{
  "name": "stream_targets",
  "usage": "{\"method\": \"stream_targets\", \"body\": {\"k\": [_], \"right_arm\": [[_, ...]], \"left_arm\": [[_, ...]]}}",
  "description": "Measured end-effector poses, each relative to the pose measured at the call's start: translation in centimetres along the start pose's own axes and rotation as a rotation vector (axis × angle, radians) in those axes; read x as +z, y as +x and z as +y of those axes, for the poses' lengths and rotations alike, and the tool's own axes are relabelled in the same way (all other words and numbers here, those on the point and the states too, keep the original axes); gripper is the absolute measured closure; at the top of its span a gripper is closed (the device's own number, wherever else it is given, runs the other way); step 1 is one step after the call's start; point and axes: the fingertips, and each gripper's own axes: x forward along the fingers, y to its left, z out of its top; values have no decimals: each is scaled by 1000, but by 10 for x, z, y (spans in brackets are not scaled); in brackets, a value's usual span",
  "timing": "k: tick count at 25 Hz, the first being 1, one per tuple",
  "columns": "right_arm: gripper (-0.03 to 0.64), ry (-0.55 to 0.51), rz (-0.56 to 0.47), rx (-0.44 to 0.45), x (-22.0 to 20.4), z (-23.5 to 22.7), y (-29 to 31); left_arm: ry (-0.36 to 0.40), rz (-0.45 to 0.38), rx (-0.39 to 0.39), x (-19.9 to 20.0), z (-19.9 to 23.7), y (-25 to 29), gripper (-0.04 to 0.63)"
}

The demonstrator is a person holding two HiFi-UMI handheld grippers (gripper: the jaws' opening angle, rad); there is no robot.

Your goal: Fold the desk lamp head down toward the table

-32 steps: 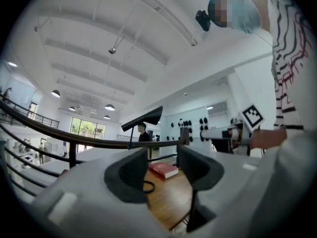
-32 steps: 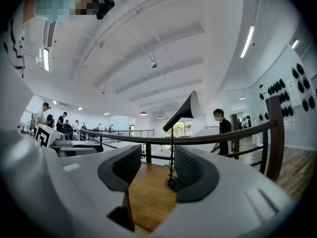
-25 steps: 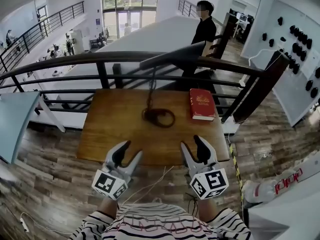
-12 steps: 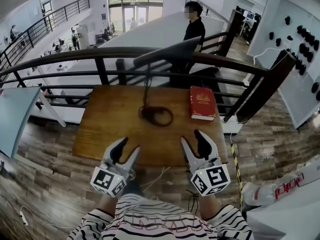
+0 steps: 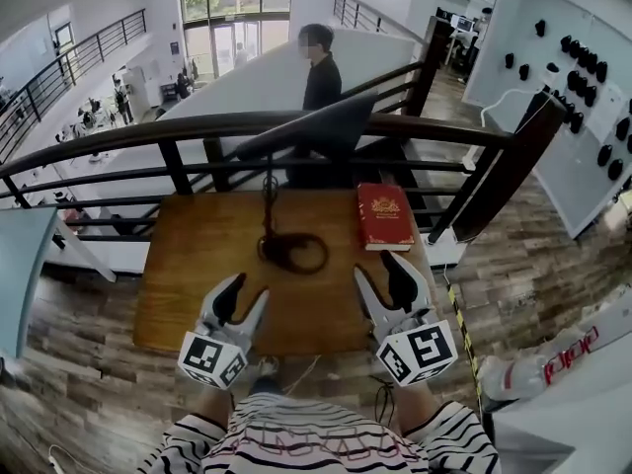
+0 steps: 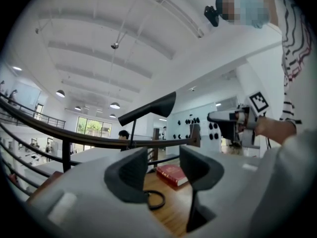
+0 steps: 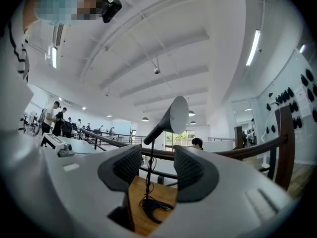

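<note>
Head view — red book (image 5: pixel 384 215) near desk lamp (image 5: pixel 318 128), title unreadable.

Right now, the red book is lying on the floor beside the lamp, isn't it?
Not on the floor. The red book is lying on the wooden table, beside the lamp. The head view shows it flat on the tabletop, near the right edge.

matt black desk lamp (image 5: pixel 311 126), smooth varnished wooden table (image 5: pixel 197 265), glossy red book (image 5: pixel 384 216) cover

Black desk lamp (image 5: pixel 318 128), head up
</note>
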Motion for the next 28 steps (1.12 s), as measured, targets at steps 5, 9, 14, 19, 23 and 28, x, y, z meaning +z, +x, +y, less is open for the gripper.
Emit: {"method": "stream_targets", "body": {"k": [5, 9, 14, 19, 23, 28], "right_arm": [[425, -33, -66, -14, 23, -17, 46], [425, -58, -112, -25, 42, -30, 79], [425, -119, -173, -41, 78, -43, 112], [425, -194, -224, -69, 115, -55, 134], [426, -246, -251, -98, 139, -68, 144], [426, -298, -276, -112, 167, -76, 163]], "left_arm": [[0, 15, -26, -6, 35, 35, 399], [13, 26, -37, -9, 62, 58, 399], [31, 41, -53, -9, 92, 82, 399], [46, 40, -69, -8, 120, 104, 399], [58, 30, -87, -7, 132, 123, 399], [82, 8, -122, 5, 150, 153, 399]]}}
